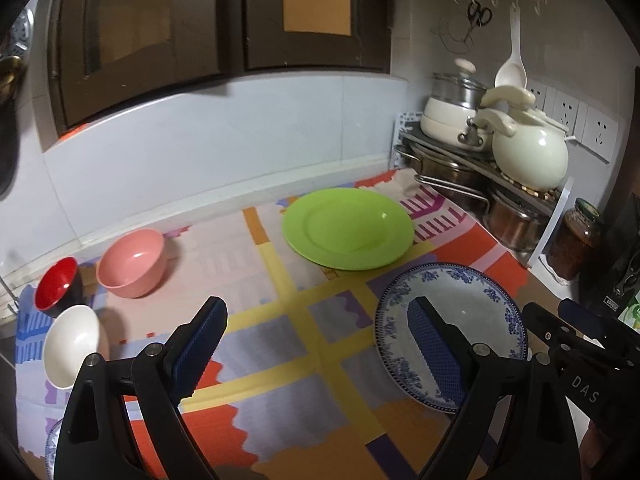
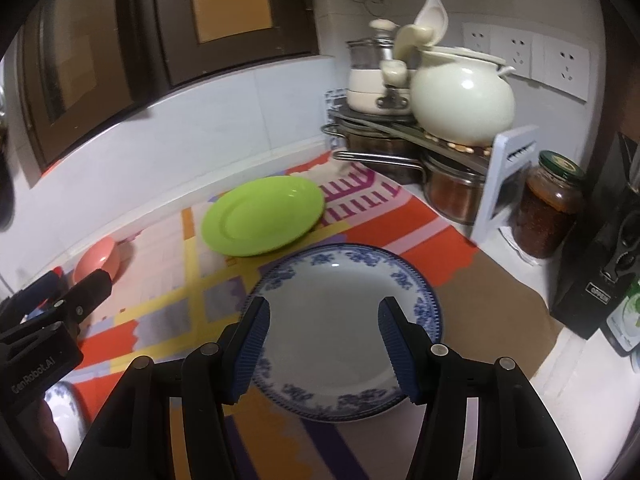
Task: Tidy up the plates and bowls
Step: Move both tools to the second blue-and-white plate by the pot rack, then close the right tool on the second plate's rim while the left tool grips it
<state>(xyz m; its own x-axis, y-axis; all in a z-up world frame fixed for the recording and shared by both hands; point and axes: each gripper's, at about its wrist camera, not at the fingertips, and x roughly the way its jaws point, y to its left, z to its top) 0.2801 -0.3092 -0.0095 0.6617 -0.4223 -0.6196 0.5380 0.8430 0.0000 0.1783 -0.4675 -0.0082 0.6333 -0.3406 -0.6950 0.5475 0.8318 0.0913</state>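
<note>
A blue-and-white patterned plate (image 2: 340, 280) lies on the colourful mat, and my right gripper (image 2: 324, 304) hovers over its near half, open, with nothing between the pads. Behind it lies a green plate (image 2: 262, 216). My left gripper (image 1: 316, 304) stands wide open over the mat's yellow stripes, empty, with the patterned plate (image 1: 472, 312) just to its right and the green plate (image 1: 347, 234) beyond. At the left sit a pink bowl (image 1: 134, 262), a red-and-black bowl (image 1: 56, 286) and a white bowl (image 1: 70, 344). A patterned dish (image 1: 52, 448) peeks in at the bottom left.
A metal rack (image 2: 400, 128) in the back right corner carries a cream kettle (image 2: 462, 104) and pots. A brown jar (image 2: 548, 208) and a black box (image 2: 596, 264) stand along the right. Dark cabinets (image 1: 224, 12) hang above the tiled back wall.
</note>
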